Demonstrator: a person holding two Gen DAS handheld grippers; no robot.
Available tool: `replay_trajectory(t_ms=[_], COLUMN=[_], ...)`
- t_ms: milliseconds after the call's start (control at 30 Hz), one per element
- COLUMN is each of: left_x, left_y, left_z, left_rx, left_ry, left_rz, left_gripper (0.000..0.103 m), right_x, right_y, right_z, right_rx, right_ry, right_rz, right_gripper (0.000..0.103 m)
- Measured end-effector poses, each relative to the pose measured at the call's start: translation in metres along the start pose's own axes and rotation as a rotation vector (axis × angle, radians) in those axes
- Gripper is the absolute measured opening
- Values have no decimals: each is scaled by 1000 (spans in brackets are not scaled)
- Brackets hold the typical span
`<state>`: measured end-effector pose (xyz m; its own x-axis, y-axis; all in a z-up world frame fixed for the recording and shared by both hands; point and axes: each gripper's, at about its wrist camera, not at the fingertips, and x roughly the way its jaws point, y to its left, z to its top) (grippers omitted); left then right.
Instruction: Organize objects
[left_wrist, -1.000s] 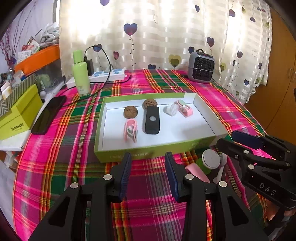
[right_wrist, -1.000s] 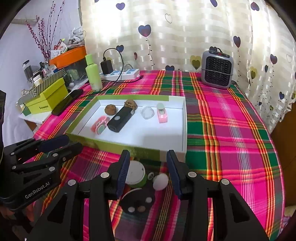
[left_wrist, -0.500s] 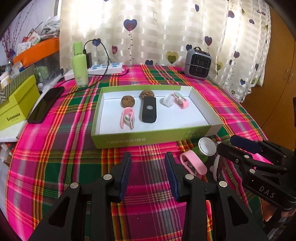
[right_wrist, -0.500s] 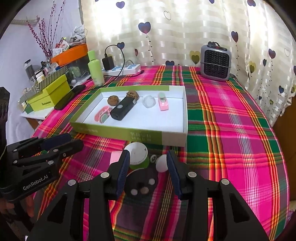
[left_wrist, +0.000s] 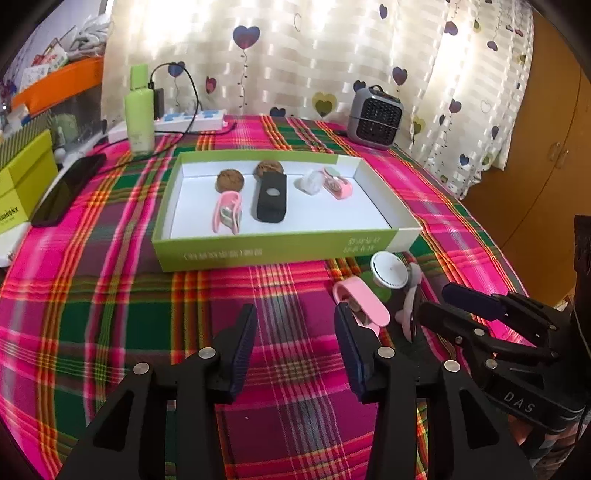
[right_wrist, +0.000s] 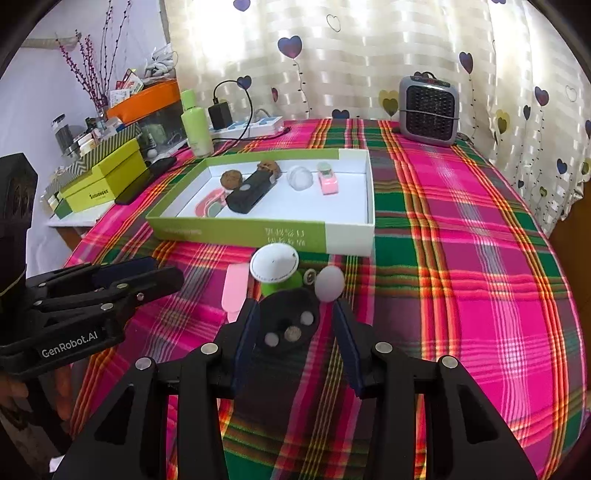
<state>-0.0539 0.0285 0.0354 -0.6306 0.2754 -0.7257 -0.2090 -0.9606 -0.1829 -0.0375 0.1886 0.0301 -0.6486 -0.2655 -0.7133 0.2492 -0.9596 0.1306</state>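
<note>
A green tray (left_wrist: 277, 253) (right_wrist: 240, 233) with a white inside holds two brown balls, a black device (left_wrist: 271, 201), pink clips and a white piece. In front of it, on the plaid cloth, lie a white-capped green item (right_wrist: 275, 264), a pale ball (right_wrist: 330, 282), a flat pink piece (left_wrist: 364, 301) (right_wrist: 234, 291) and a black disc with buttons (right_wrist: 290, 323). My right gripper (right_wrist: 295, 339) (left_wrist: 476, 314) stands open around the black disc, its pads not pressing on it. My left gripper (left_wrist: 295, 347) (right_wrist: 147, 277) hovers over bare cloth left of the pink piece, with its jaws opening and nothing between them.
A grey heater (right_wrist: 428, 107) stands at the back right. At the back left stand a green bottle (left_wrist: 139, 110) and a power strip (left_wrist: 192, 120). A phone (left_wrist: 66, 188) and a yellow-green box (right_wrist: 103, 181) lie at the left edge. The right half of the cloth is bare.
The left jaws have widened and that gripper has tipped down a little. The right gripper has drawn back slightly from the tray, still straddling the black disc.
</note>
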Motion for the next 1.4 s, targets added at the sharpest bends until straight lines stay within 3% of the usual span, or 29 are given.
replay_trajectory(t_ms=[167,233,1100,1200,1400], left_x=[2,2,9,10,10], left_y=[0,1,11,11,9], left_z=[-6,-7,-7,-7,-6], left_rx=[-3,-8,-53,-56,-58], left_ry=[13,19,46,50,47], left_rz=[-6,-7,-37,-39,-50], left_gripper=[42,42,42,42,42], right_x=[6,8,29,29,27], right_y=[4,3,10,10,10], right_z=[-5,-6,1,1,0], right_rx=[-8,4,-35,-40,-37], right_ry=[24,25,86,84,79], right_rz=[18,24,-3,-3,1], right_gripper=[44,53,53,41,32])
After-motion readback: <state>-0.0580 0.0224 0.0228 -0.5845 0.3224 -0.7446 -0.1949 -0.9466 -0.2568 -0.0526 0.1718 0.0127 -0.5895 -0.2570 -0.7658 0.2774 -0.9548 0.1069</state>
